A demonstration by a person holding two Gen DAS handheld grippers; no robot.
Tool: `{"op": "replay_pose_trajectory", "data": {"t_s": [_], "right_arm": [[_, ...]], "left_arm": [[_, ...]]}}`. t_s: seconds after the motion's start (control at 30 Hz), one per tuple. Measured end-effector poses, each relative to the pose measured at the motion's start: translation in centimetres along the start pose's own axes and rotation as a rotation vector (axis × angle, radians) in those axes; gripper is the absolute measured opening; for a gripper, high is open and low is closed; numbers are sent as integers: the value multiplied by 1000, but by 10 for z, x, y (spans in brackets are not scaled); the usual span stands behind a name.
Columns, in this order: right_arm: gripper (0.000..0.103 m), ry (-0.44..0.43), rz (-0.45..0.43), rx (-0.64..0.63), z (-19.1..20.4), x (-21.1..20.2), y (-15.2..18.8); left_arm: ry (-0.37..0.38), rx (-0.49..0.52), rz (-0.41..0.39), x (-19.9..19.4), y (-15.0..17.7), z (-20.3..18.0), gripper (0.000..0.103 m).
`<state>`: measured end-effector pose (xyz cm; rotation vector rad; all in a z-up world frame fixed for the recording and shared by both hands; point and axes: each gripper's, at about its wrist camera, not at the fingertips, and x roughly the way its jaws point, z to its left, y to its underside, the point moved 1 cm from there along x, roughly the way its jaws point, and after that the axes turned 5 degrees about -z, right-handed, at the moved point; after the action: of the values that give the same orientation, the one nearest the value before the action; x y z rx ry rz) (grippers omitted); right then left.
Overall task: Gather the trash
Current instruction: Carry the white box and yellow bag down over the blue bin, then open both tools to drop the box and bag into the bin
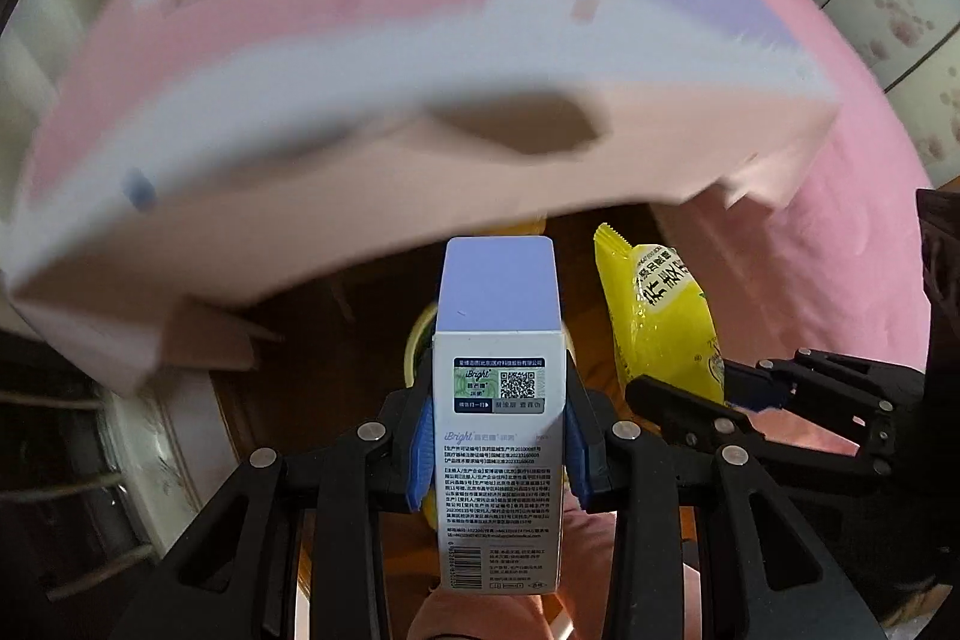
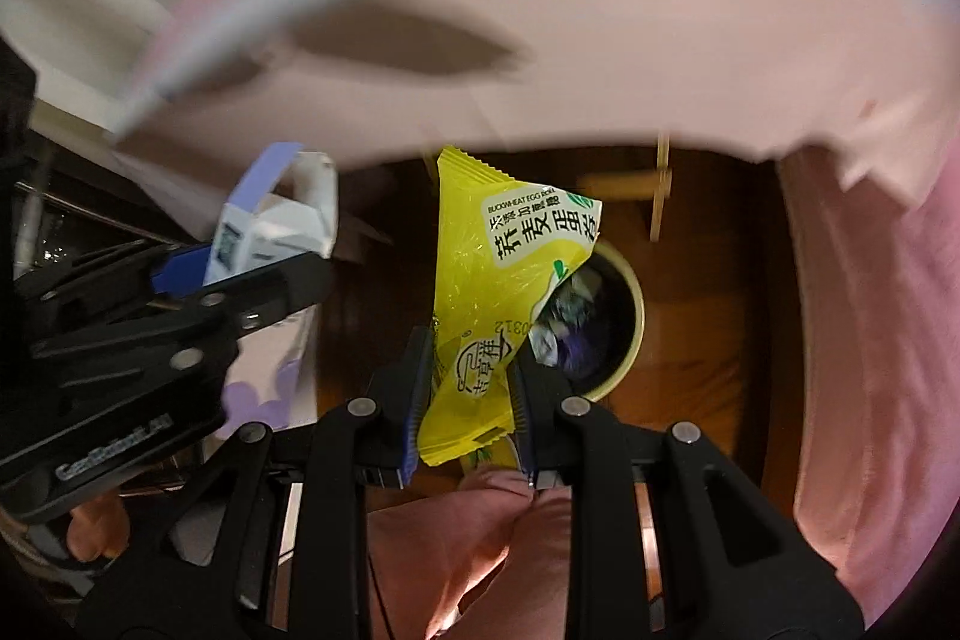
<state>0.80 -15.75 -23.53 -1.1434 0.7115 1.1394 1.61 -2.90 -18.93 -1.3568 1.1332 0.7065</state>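
Evidently both catches hang above the bin for dropping: left gripper clamped on the carton, right gripper pinching the yellow wrapper (torn open).

White-and-lilac carton: "iBright" logo, QR code on green sticker, small Chinese print, barcode near bottom. Yellow snack wrapper: "BUCKWHEAT EGG ROLL", large Chinese characters, digits "0312". Lettering on left tool body blurred, unreadable.
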Motion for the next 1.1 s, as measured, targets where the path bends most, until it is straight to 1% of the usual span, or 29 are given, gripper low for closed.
{"op": "replay_pose_trajectory", "data": {"t_s": [0.07, 0.1, 0.13, 0.27, 0.3, 0.33, 0.37, 0.4, 0.43, 0.47, 0.5, 0.53, 0.57, 0.6, 0.63, 0.67, 0.7, 0.77, 0.87, 1.0, 1.1], "right_arm": [[22, 16, 37, 10, -16, 37, 12], [22, 17, 57, 19, -27, 62, 19], [22, 20, 67, 22, -33, 77, 23], [22, 32, 109, -2, -60, 148, 35], [23, 35, 117, -6, -63, 158, 37], [25, 29, 128, -6, -70, 174, 39], [31, 30, 135, -6, -77, 188, 41], [37, 36, 142, -4, -82, 200, 32], [39, 33, 146, 1, -86, 207, 33], [43, 26, 153, 7, -91, 215, 33], [49, 25, 158, 9, -99, 220, 29], [51, 29, 160, 10, -102, 224, 28], [55, 30, 161, 11, -107, 227, 30], [56, 26, 161, 13, -109, 228, 29], [57, 25, 159, 15, -113, 228, 28], [58, 27, 155, 18, -116, 226, 30], [58, 25, 153, 23, -117, 222, 23], [59, 21, 144, 36, -121, 220, 21], [60, 17, 121, 48, -121, 208, 15], [60, 19, 88, 50, -112, 182, 10], [61, 21, 62, 51, -102, 155, 2]], "left_arm": [[-3, -27, 26, 36, 20, 5, 34], [-7, -34, 35, 50, 25, 6, 34], [-11, -43, 42, 68, 31, 9, 35], [-11, -70, 63, 128, 44, 18, 35], [-8, -81, 69, 145, 49, 20, 35], [-8, -86, 72, 157, 53, 21, 35], [-14, -90, 75, 169, 58, 22, 36], [-16, -95, 83, 181, 63, 23, 39], [-15, -100, 94, 191, 64, 25, 46], [-18, -110, 103, 202, 70, 27, 48], [-21, -119, 106, 209, 68, 29, 55], [-26, -125, 113, 216, 70, 29, 66], [-37, -131, 120, 221, 73, 31, 74], [-57, -136, 125, 226, 73, 33, 88], [-67, -141, 127, 228, 76, 34, 90], [-74, -143, 128, 230, 76, 36, 90], [-85, -144, 132, 234, 72, 35, 90], [-98, -146, 126, 232, 71, 37, 90], [-104, -157, 110, 225, 54, 41, 90], [-116, -178, 82, 195, 46, 41, 90], [-124, -175, 55, 167, 38, 35, 90]]}}
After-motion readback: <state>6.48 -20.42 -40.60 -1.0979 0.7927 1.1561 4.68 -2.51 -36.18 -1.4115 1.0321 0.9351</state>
